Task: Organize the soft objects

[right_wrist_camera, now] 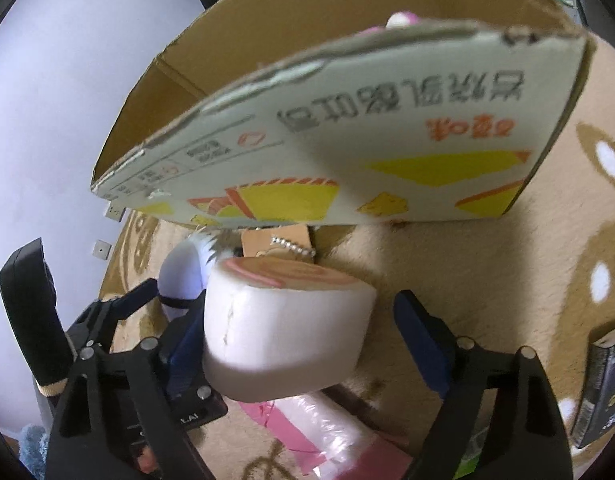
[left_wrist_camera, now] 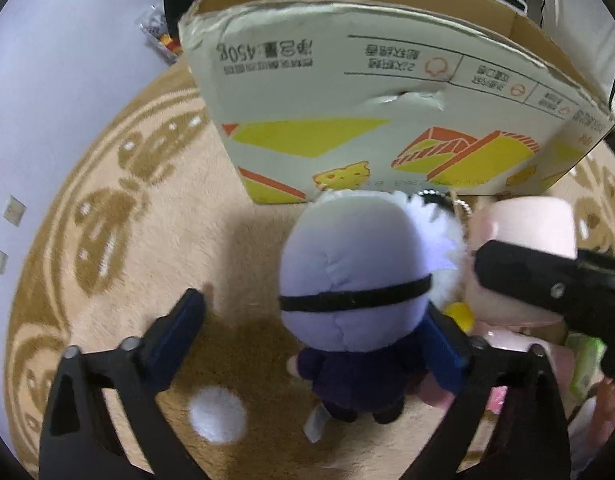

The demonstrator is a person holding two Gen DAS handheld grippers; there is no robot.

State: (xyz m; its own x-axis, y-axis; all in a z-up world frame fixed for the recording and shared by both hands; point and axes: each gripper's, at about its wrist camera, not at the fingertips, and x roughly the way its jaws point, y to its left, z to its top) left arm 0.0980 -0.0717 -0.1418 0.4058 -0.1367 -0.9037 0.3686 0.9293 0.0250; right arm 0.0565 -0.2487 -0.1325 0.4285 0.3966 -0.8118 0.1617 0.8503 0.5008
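Note:
A plush doll (left_wrist_camera: pixel 347 280) with a pale lavender head, black blindfold and dark blue body lies on the rug in front of a cardboard box (left_wrist_camera: pixel 387 92). My left gripper (left_wrist_camera: pixel 319 340) is open around it, right finger touching its side, left finger apart. A pale pink cylindrical plush (right_wrist_camera: pixel 283 320) with a pink-ringed top lies beside the doll. My right gripper (right_wrist_camera: pixel 307 348) is open around it, jaws wide. The doll's head also shows in the right wrist view (right_wrist_camera: pixel 183 272). The box (right_wrist_camera: pixel 347 160) is open-topped; something pink and white peeks over its rim (right_wrist_camera: pixel 399 20).
A round tan rug (left_wrist_camera: pixel 127 220) with brown pattern covers the floor. A plastic-wrapped pink and white packet (right_wrist_camera: pixel 327 440) lies under the pink plush. A dark book (right_wrist_camera: pixel 603 384) stands at the right. A white wall (left_wrist_camera: pixel 47 80) is on the left.

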